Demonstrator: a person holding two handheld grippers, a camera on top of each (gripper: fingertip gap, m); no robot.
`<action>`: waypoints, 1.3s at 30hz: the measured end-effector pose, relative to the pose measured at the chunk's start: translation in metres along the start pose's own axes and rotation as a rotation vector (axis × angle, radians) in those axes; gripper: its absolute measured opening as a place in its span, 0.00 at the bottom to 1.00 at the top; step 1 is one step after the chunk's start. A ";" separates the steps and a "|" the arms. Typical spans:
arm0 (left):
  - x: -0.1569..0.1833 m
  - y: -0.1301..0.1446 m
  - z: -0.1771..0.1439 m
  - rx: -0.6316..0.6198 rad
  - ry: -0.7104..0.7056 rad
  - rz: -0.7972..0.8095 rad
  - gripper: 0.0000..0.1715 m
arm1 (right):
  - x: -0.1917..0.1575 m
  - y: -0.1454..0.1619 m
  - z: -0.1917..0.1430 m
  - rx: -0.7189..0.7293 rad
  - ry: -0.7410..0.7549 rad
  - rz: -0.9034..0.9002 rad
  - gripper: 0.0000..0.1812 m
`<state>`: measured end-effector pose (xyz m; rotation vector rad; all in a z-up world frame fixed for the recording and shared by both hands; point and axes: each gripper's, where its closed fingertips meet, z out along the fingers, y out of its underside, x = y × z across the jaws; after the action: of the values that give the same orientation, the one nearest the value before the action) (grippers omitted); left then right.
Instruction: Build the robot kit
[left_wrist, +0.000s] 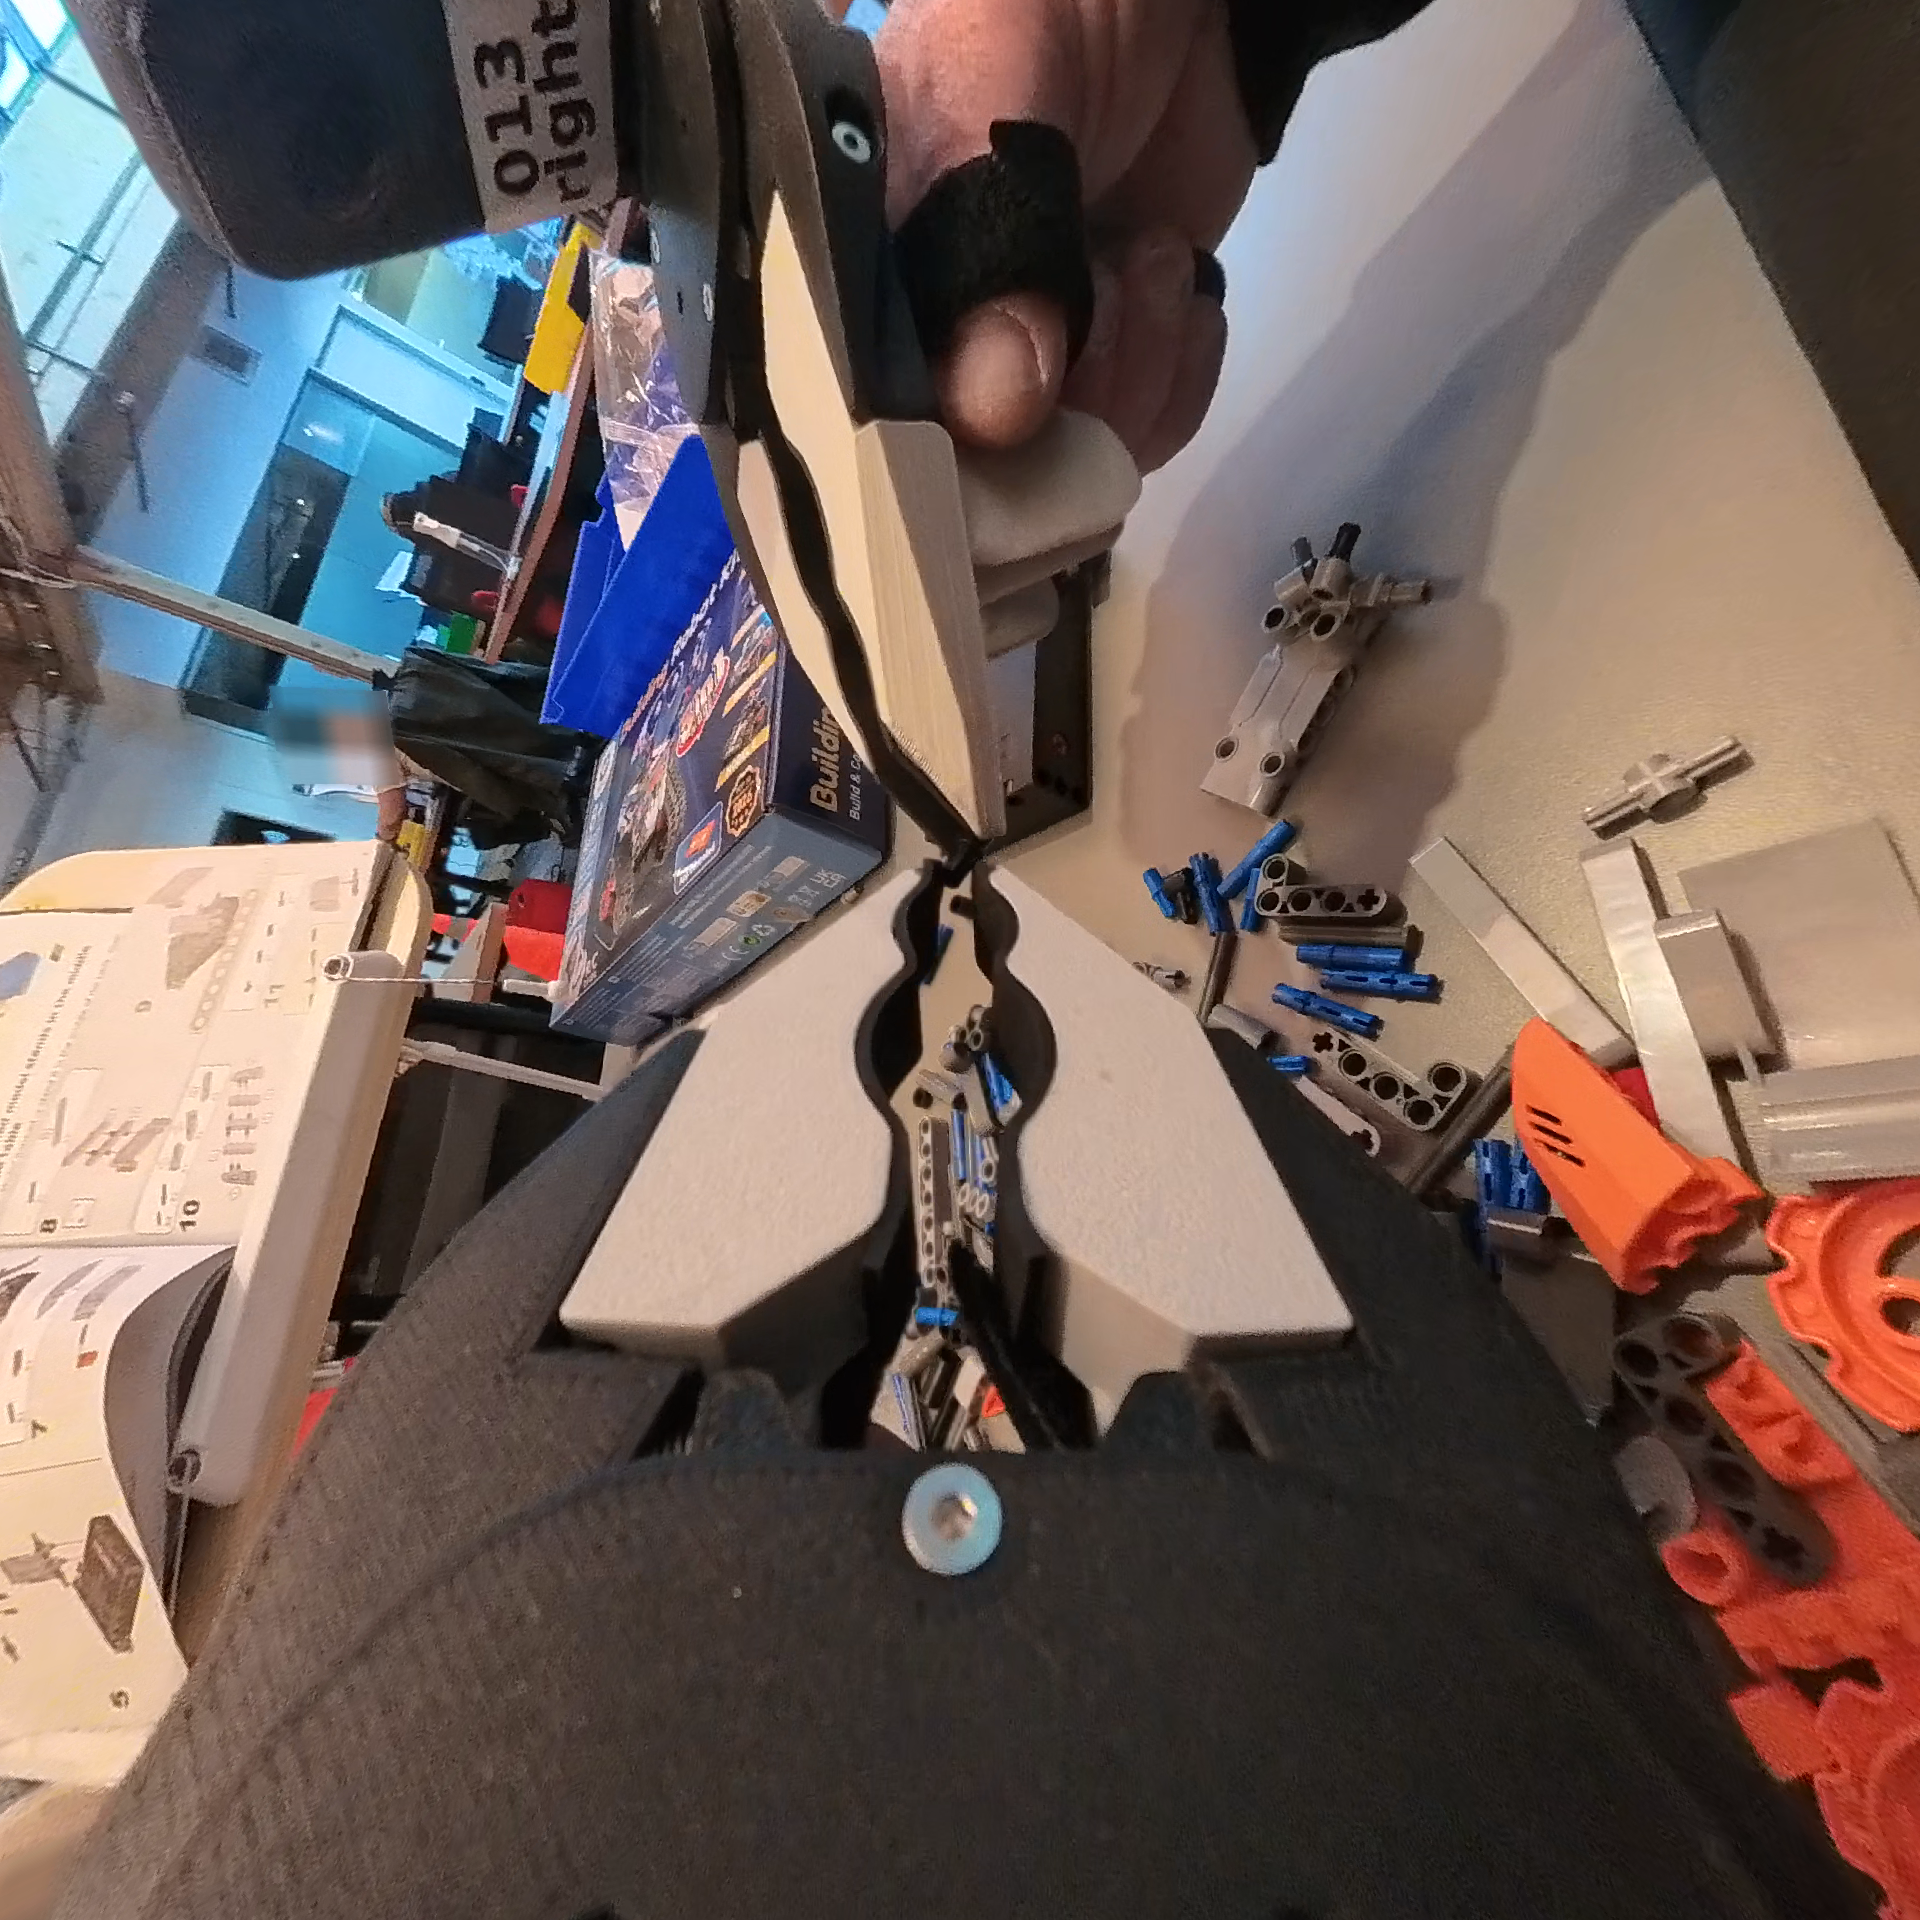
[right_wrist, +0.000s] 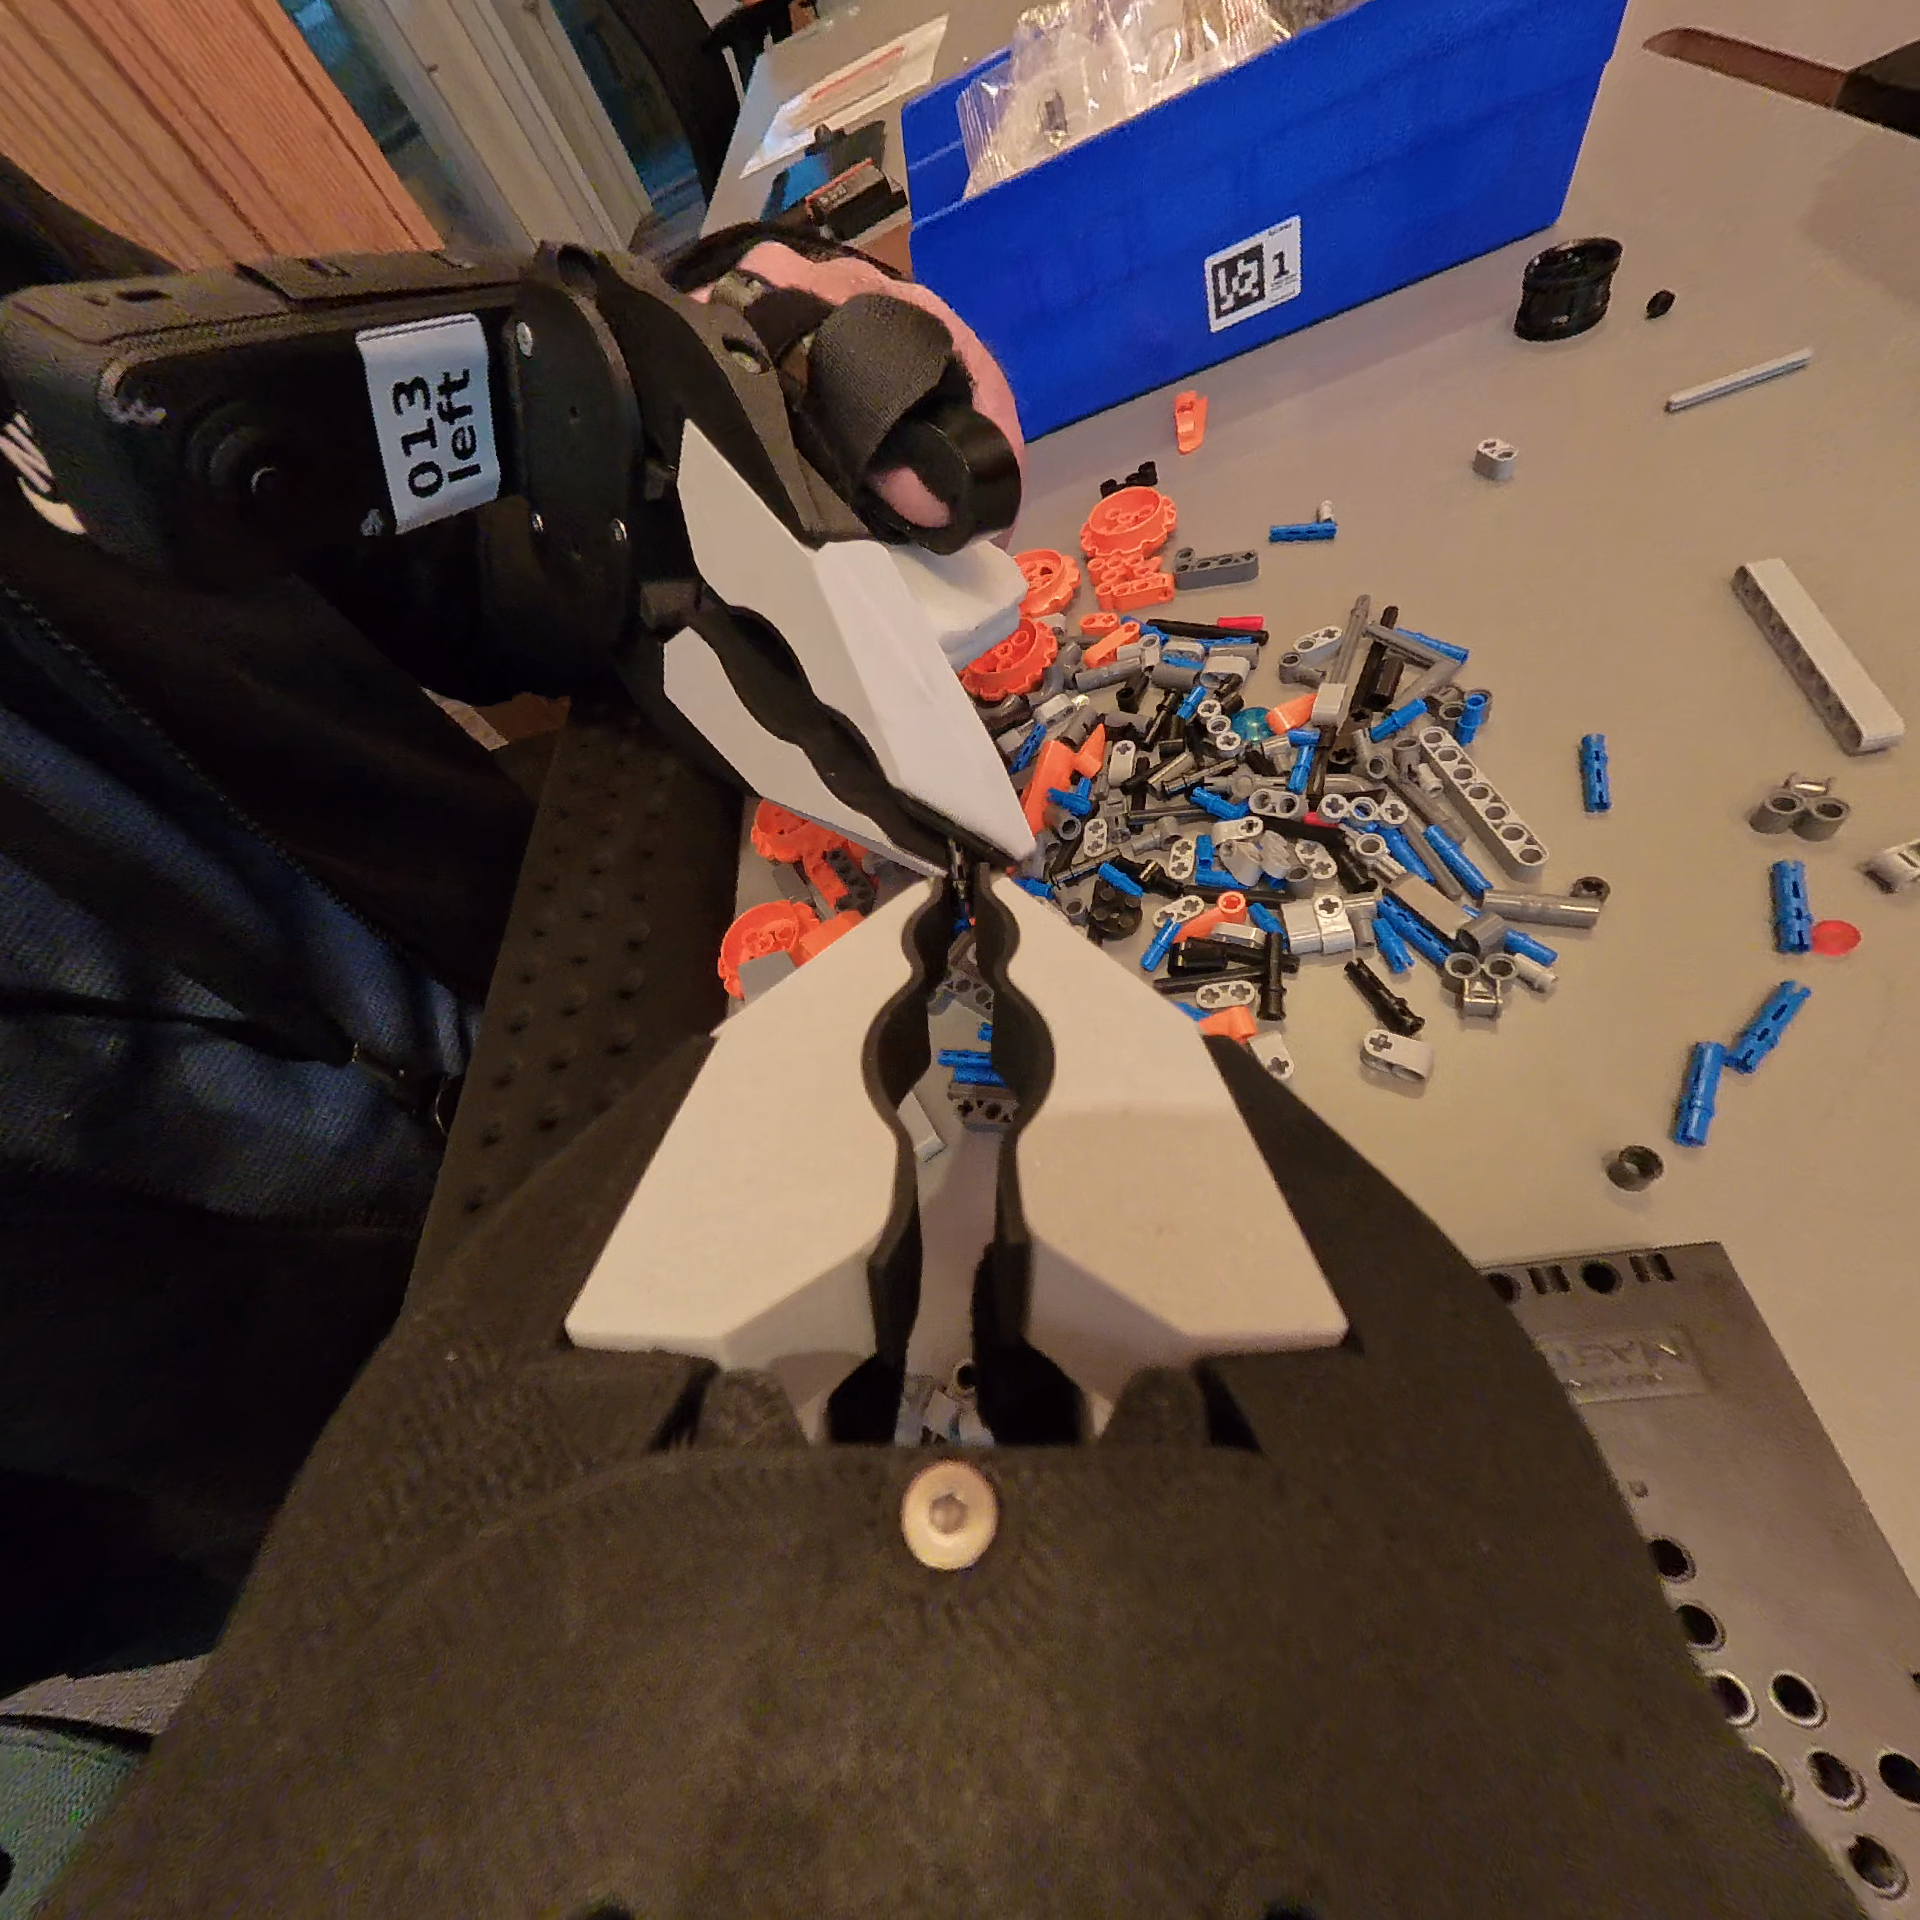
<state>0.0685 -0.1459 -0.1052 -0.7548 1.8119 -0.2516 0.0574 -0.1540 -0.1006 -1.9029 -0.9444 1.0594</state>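
Grey plastic fingers come to a point on both claws, and the 2 claws meet tip to tip above the grey table (right_wrist: 1558, 1091). The left claw (left_wrist: 961, 883) is almost closed, with only a thin gap. The right claw (right_wrist: 966, 885) is almost closed too. A small dark piece (right_wrist: 958, 864) sits right where the 4 tips meet. Both claws seem to pinch it, but it is too small to be sure.

Just behind the tips lies a pile of little parts (right_wrist: 1299, 831) in blue, grey, black and orange. Orange wheels (right_wrist: 1127, 525) lie at its far edge. A blue box (right_wrist: 1247, 177) stands farther back. A grey plate with holes (right_wrist: 1714, 1507) lies near the right claw. A paper booklet (left_wrist: 104, 1091) shows beside the left claw.
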 end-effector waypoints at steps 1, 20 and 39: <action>0.000 0.001 0.000 -0.006 -0.005 0.000 0.02 | 0.001 0.000 0.000 0.006 0.003 0.005 0.01; -0.033 0.015 0.001 -0.016 -0.140 -0.219 0.02 | 0.022 -0.030 -0.008 0.192 0.124 0.042 0.01; -0.020 0.010 0.004 -0.016 -0.118 -0.050 0.04 | 0.023 -0.018 -0.004 0.127 0.123 0.066 0.01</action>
<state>0.0725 -0.1258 -0.0965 -0.8100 1.6867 -0.2208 0.0653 -0.1270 -0.0911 -1.8815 -0.7321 1.0034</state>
